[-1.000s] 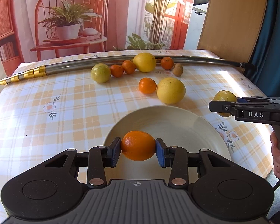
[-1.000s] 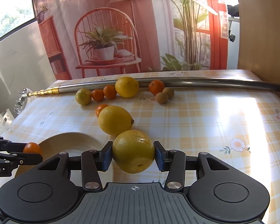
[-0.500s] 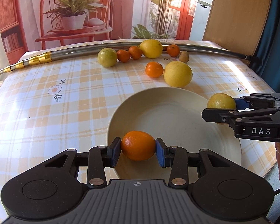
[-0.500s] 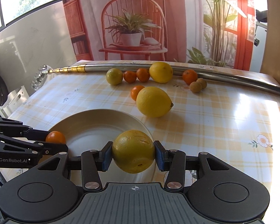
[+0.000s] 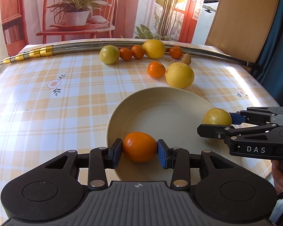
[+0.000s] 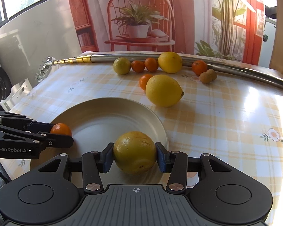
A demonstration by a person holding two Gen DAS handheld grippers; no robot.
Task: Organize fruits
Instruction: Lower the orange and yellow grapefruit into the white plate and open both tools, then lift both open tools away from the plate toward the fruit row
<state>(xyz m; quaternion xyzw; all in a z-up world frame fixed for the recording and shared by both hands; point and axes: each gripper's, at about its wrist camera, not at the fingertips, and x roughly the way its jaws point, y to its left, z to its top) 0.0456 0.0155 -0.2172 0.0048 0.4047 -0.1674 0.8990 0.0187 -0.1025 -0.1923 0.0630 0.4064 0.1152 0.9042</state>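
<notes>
both fruits held over plate (image 5: 160,101) rim; its centre bare.

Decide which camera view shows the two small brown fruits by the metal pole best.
The right wrist view: both small brown fruits appear side by side, unobstructed, by the metal pole. In the left wrist view they overlap, so they look like a single lump.

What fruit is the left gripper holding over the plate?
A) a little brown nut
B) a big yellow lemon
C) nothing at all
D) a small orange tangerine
D: the left gripper has its fingers closed on a small orange tangerine above the cream plate, while the right gripper carries the yellow-green citrus.
</notes>
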